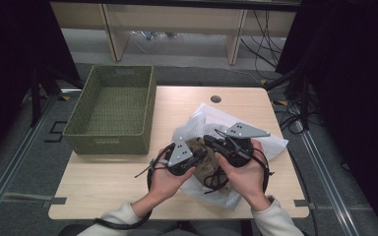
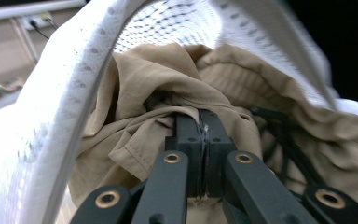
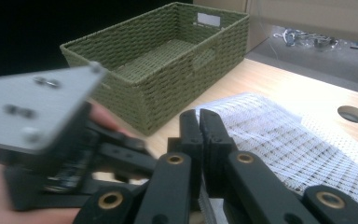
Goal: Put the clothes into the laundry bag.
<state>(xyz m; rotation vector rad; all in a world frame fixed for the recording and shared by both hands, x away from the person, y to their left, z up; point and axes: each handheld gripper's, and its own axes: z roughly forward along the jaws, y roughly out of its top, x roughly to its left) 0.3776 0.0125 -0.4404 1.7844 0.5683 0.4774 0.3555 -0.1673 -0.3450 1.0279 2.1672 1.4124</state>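
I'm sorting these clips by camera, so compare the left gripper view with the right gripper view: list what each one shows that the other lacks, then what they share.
Left gripper view alone: tan garment bunched inside the mesh bag, the left gripper with its jaws shut on a fold of that cloth.

Right gripper view alone: green woven basket, wooden table with its round hole, and the right gripper with its jaws shut on the edge of the mesh.

Both: the white mesh bag and a pair of closed black jaws.
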